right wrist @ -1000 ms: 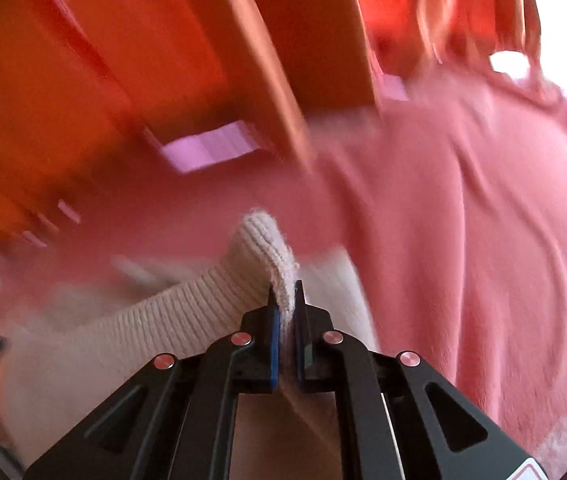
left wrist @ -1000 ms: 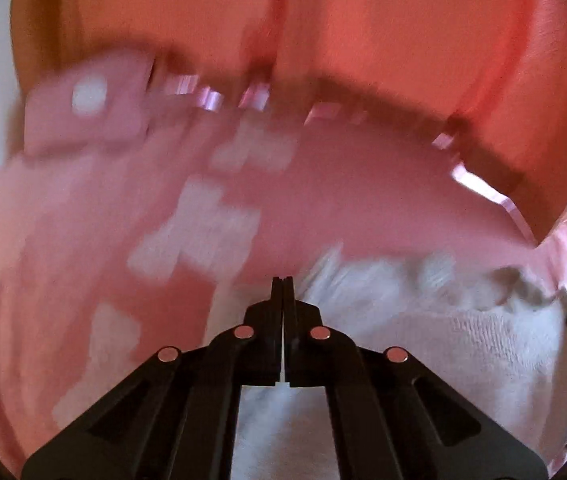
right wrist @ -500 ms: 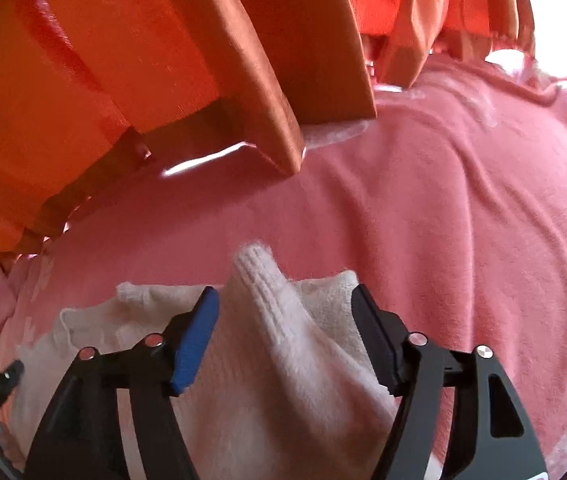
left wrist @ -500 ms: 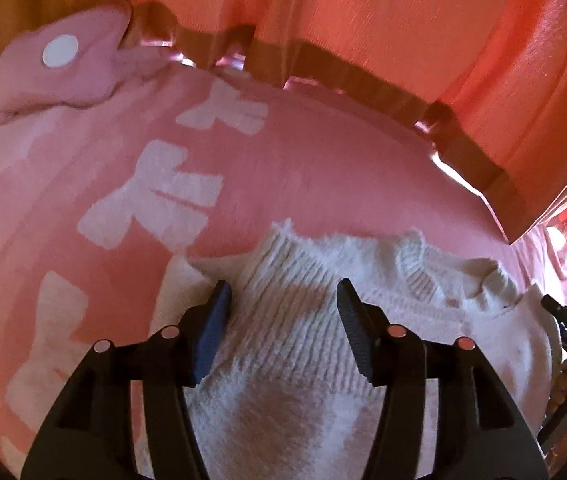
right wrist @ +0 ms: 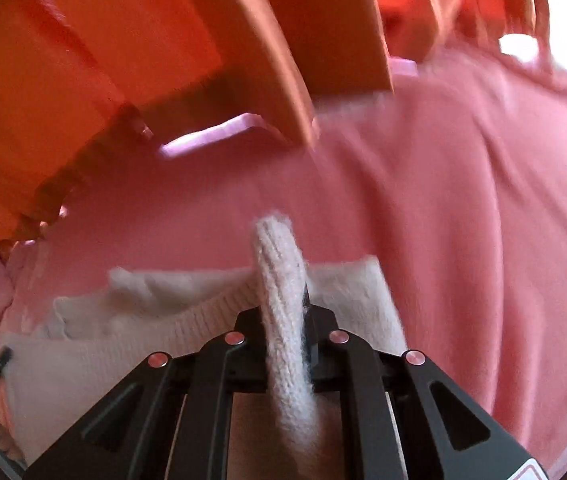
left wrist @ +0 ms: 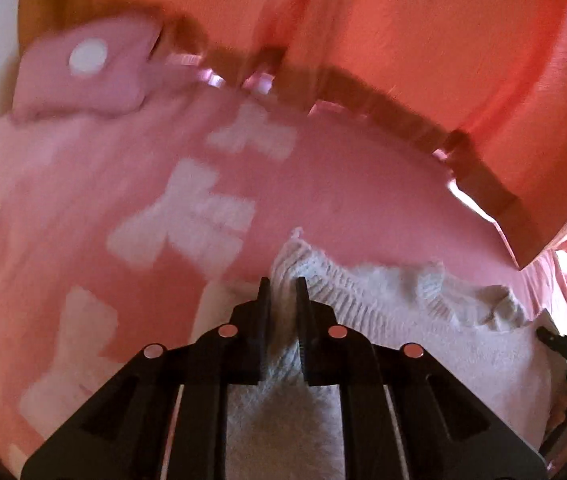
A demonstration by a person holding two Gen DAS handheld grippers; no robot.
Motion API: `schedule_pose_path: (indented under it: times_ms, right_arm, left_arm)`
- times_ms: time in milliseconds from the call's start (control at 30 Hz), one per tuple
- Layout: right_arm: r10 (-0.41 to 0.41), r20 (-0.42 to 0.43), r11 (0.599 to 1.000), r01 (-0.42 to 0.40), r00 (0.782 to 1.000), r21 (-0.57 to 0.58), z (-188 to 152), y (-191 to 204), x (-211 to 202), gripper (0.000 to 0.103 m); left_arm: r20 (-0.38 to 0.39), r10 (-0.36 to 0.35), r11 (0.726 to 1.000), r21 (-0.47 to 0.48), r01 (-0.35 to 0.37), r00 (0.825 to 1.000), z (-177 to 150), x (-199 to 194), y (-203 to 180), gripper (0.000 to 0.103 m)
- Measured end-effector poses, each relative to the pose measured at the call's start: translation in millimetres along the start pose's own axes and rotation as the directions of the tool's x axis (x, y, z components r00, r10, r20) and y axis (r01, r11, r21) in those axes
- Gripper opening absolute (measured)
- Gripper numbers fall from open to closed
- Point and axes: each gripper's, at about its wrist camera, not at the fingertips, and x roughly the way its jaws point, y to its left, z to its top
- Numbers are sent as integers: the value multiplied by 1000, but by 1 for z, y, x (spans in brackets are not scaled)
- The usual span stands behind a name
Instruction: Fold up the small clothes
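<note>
Sweater (left wrist: pixel 423 320): cream knit, flat on pink bed (right wrist: pixel 483 240). Left hand-held gripper (left wrist: pixel 283 284) clenched on one edge; right hand-held gripper (right wrist: pixel 283 300) clenched on a raised ribbed fold. Folding apparently early; most remains.

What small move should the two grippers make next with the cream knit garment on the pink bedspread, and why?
Probably lift both pinched edges together and carry them forward over the garment. The left gripper and the right gripper are each shut on a ribbed edge of the cream sweater, whose body lies spread between them on the pink bedspread, so a fold looks set up.
</note>
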Motion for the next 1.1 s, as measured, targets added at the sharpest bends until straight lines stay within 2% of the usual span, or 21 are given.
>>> schedule_pose_path:
  times_ms: [67,100,133,167,200,267,333,367,500,567,667,700,767,800,867,933,967,1000,1033,1067,1100]
  right_arm:
    - [60,96,998,-58,994,-24,5,6,-24,10]
    - [34,91,999,-31,995,-39,4,7,-21,10]
    - [-15,47,999,17,999,-49,1,5,-8,10]
    - [-72,-56,996,69,996,-52,-6,0,16,10]
    - [-76,-93,996,72,993,-45,-10,-6,27,10]
    - [-65,-71,997,62,995,-44,-3,-7,21,11]
    - [-82,-53,997,81,995,-16,0,-5,9,16]
    - [-88,-33,996,88,996,-4,1,-3,3,18]
    - [-56,161,998,58,985,-6,4,14,-45,27]
    - [33,189,998,-22,981,-58,0,31,-58,29]
    - [173,121,968,-146,978,-203,-23,77,-66,29]
    - [218,68,945,-192,974,-266,-34,96,-65,29]
    - [301,-64,882,-303,952,-361,-57,131,-58,29]
    - [324,-138,851,-352,936,-390,-69,145,-53,29]
    - [303,-277,804,-401,912,-440,-94,167,-35,27]
    - [181,-353,789,-350,918,-504,-108,171,-13,22]
    - [143,-351,799,-317,925,-511,-106,164,-7,17]
    - [158,-352,822,-320,923,-471,-94,150,-3,13]
    - [167,-348,847,-315,923,-429,-85,138,-4,10]
    - [163,-316,900,-272,935,-342,-68,113,-4,10]
    - [138,-283,933,-220,949,-285,-58,92,-6,11]
  left_arm:
    - [47,9,999,41,-11,999,3,-10,-7,11]
    - [56,22,998,63,-25,998,2,-10,-10,11]
    - [51,42,995,85,-46,998,0,-7,-13,11]
    - [18,51,994,92,-53,999,-3,1,-13,11]
    - [-5,51,995,87,-50,999,-5,6,-12,11]
    - [-18,42,995,86,-40,999,-7,8,-9,11]
    - [-16,38,996,83,-37,999,-5,6,-9,12]
    - [-15,42,996,85,-41,999,-6,4,-10,12]
    - [8,90,990,108,-90,996,-7,-3,-18,16]
    - [45,86,990,112,-90,995,-6,-16,-24,17]
    - [117,55,989,127,-70,992,-6,-42,-39,23]
    - [128,31,990,136,-48,991,-7,-47,-44,26]
    - [131,-42,984,176,19,991,-13,-56,-57,29]
    - [107,-83,974,217,59,991,-20,-56,-66,35]
    - [64,-81,961,271,61,995,-32,-49,-77,40]
    - [-7,0,949,315,2,1000,-42,-27,-78,40]
    - [-49,53,947,319,-35,997,-45,-13,-72,40]
    - [-70,72,949,313,-46,995,-45,-7,-67,39]
    - [-86,62,954,298,-33,994,-43,-3,-61,39]
    - [-91,43,959,281,-15,995,-41,-4,-55,39]
    - [-86,40,964,266,-16,996,-36,-6,-50,39]
